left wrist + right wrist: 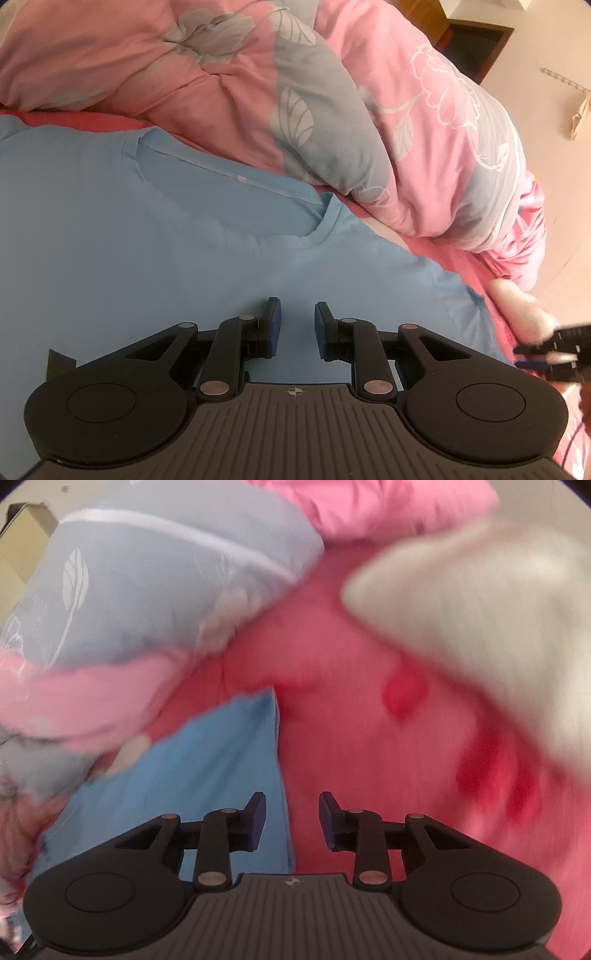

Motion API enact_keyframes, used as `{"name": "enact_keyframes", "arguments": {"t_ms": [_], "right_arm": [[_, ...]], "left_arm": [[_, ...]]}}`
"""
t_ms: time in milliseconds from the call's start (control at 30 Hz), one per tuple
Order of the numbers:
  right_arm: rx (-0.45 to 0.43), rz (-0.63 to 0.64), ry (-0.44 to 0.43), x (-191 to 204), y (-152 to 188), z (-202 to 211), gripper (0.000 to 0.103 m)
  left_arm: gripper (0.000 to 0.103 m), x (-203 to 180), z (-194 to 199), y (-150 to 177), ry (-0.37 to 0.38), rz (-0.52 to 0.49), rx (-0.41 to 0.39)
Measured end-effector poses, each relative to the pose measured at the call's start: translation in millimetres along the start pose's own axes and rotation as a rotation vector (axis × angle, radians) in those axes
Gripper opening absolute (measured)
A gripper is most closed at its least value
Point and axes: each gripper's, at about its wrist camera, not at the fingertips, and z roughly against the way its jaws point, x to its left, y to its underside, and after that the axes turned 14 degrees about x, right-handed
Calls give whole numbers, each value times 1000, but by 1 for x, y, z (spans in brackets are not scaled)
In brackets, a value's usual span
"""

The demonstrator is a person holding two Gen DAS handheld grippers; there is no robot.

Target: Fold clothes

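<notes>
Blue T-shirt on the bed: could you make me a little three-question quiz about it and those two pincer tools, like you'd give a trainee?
1. True or false: the left gripper is clamped on the blue T-shirt.
2. Multiple choice: what lies heaped just beyond the shirt's neckline? A) a flowered pink and grey quilt B) a stack of books C) a laundry basket
3. Fill in: in the right wrist view, the right gripper straddles the shirt's edge, with the red-pink ____ beside it.

Key: 1 false, its jaws are open with nothing between them; 2 A; 3 sheet.
</notes>
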Motion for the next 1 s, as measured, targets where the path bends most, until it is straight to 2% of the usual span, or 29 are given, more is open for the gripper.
{"name": "enact_keyframes", "arguments": {"t_ms": [133,300,367,400,433,567,733,833,1000], "right_arm": [[43,-26,-31,-4,21,0,34],[44,-71,-77,-5,22,-7,33],[37,-86,-91,-6,20,-8,26],[30,-82,-92,-6,21,-8,12],[21,-71,-88,-6,21,-6,5],[-58,12,-25,2,22,8,4],[-62,100,144,2,21,-8,3],[-87,118,201,3,17,-9,4],[-167,212,200,26,6,0,6]], "left_arm": [[20,0,0,0,3,3,0],[20,2,1,0,12,12,0],[20,3,1,0,14,13,0],[20,3,1,0,15,14,0],[20,3,1,0,16,15,0],[20,4,1,0,22,20,1],[20,4,0,-1,25,24,1],[20,5,0,-1,26,25,1],[20,4,0,-1,24,25,1]]}}
